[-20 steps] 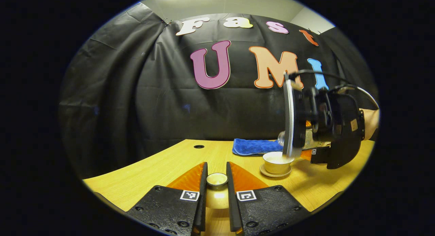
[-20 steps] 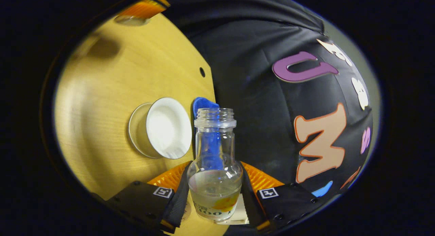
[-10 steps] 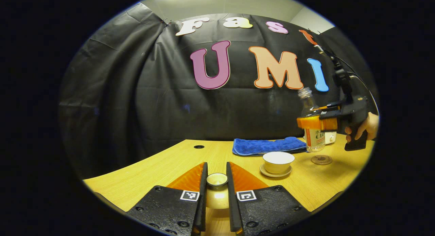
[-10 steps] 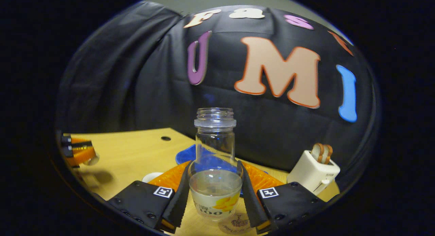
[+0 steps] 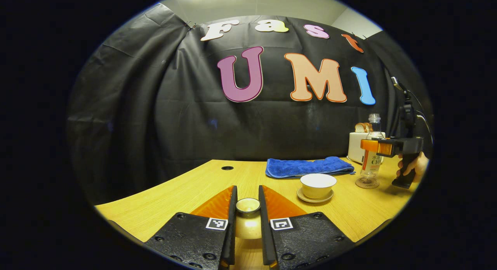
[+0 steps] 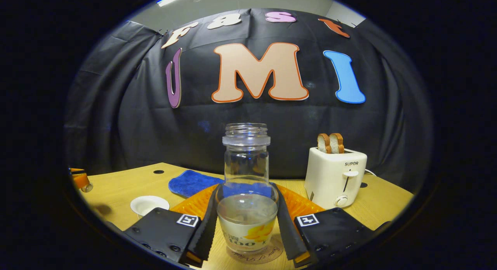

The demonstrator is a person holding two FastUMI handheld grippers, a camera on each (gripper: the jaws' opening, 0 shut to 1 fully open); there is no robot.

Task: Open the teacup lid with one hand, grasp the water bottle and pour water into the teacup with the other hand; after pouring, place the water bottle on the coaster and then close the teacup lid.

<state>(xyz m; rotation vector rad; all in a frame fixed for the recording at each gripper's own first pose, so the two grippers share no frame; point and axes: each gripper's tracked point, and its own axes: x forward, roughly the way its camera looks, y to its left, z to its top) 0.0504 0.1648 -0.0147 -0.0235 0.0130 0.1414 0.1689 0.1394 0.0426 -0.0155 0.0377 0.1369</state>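
At the near left of the tabletop [image 5: 186,192], in the left gripper view, the left gripper [image 5: 247,223] has its jaws clenched on the teacup lid [image 5: 248,205], held just above the wood. Further right stands the open teacup [image 5: 318,185] on its saucer [image 5: 315,199], with a blue cloth [image 5: 308,166] lying behind it. Right of the cup, well apart from it, the water bottle [image 5: 371,153] stands upright on the coaster [image 5: 367,183], the right gripper [image 5: 372,146] around its middle and a hand [image 5: 414,167] on the grip. A toaster [image 5: 356,145] sits behind

In the right gripper view the jaws grasp the bottle [image 6: 246,192] on both sides, some water left in it, its base over the coaster [image 6: 254,253]; whether it fully rests there I cannot tell

The step in hand looks like setting the bottle down. To do it well: keep the bottle plumb, make sure the base sits flat and centred on the coaster, then open the jaws evenly and back straight out so neither finger drags the glass. After that the lid can be carried right, level, and lowered squarely onto the cup rim
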